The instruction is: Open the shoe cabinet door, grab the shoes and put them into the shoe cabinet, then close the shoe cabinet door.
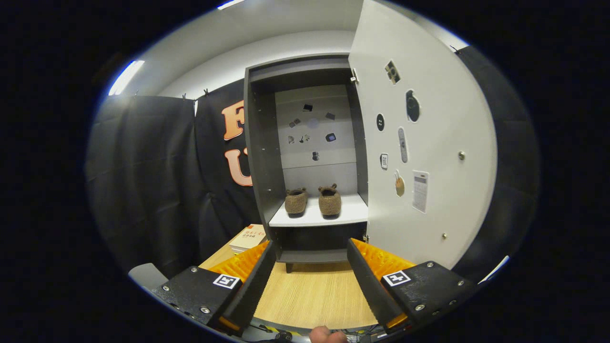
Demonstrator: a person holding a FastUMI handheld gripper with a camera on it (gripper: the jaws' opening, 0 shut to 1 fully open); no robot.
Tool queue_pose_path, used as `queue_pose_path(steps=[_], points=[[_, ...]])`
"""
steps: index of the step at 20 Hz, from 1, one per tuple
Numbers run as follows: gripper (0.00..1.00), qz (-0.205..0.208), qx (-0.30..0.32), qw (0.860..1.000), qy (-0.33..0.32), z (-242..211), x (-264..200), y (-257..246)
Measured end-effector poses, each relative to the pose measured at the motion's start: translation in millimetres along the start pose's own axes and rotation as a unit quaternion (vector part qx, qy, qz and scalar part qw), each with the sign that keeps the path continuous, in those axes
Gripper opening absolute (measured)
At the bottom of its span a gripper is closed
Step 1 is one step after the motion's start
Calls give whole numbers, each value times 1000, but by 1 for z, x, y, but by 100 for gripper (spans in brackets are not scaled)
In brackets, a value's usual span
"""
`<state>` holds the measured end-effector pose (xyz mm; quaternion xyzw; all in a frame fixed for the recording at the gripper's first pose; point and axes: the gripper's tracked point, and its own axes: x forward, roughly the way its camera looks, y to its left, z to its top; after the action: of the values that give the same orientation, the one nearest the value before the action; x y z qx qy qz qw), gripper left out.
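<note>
The dark grey, tall, panel-built shoe cabinet [305,157] stands at the far end of the light wooden table [312,295], at 12 o'clock from the gripper [310,281], and its large white flat door [424,143] is swung fully open at 1 to 2 o'clock, hinged on the cabinet's right side. The gripper's two fingers are spread wide apart with nothing between them, the bare table top lying in the gap. Two brown fuzzy slippers sit side by side, apart from each other, on the white shelf [317,218] inside the cabinet: the left slipper [296,201] at 11 o'clock and the right slipper [330,201] at 12 o'clock, both well beyond the fingertips. The shoes judge as light, soft and compressible, with a fleecy surface offering good friction and no fragility; a grip across the heel collar or the upper would suit them, though both already rest in the cabinet. The door judges as a stiff, light panel that swings freely on its hinges; the free outer edge, far from the hinge line, is the suitable place to push or hook it for closing. Count: one cabinet, one door, one shelf in use, two slippers, several small stickers on the door's inner face and on the cabinet's back panel, and one stack of books [248,238] at 10 o'clock beside the cabinet base.
</note>
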<state>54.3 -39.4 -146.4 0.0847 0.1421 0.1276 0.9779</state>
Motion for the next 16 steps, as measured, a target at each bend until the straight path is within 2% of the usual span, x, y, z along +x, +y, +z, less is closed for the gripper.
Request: queue_pose_path(steps=[9, 10, 16], points=[[95, 10, 45, 998, -41, 11, -54, -59], [95, 6, 51, 998, -47, 8, -41, -68], [95, -68, 56, 993, -73, 33, -54, -162]])
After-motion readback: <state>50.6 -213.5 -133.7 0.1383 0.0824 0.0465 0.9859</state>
